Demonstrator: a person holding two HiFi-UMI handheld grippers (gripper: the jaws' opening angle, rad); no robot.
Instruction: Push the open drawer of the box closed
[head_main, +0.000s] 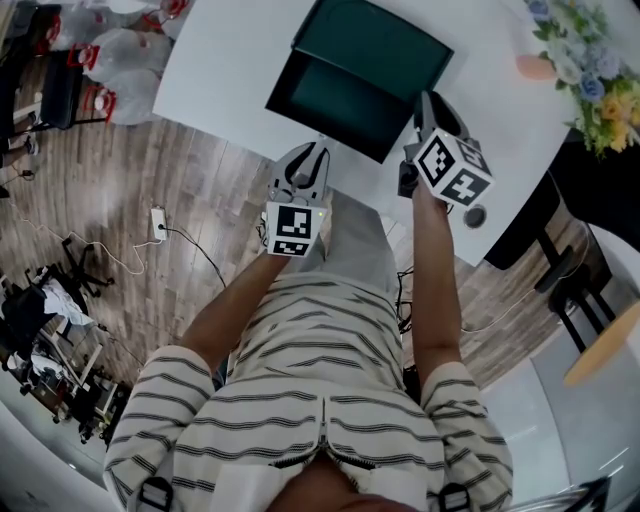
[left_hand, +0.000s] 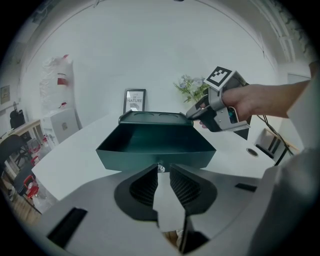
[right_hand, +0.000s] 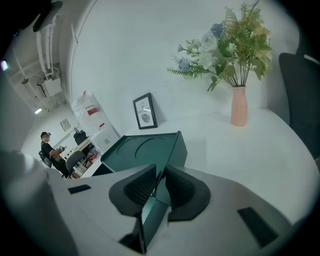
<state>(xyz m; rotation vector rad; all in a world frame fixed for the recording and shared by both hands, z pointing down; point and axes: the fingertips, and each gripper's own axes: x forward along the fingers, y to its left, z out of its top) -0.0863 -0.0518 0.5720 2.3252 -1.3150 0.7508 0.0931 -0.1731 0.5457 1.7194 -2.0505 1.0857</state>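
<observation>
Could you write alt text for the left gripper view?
A dark green rectangular box on a white table has its drawer pulled open toward the camera, the drawer's small knob at the tips of the left gripper, whose jaws stand slightly apart. A hand holds the right gripper at the box's far right corner; a framed picture and flowers behind.

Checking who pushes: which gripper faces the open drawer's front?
The left gripper; its fingers point at the dark green drawer's front panel, whereas the right gripper has the dark green box's corner between its fingers.
</observation>
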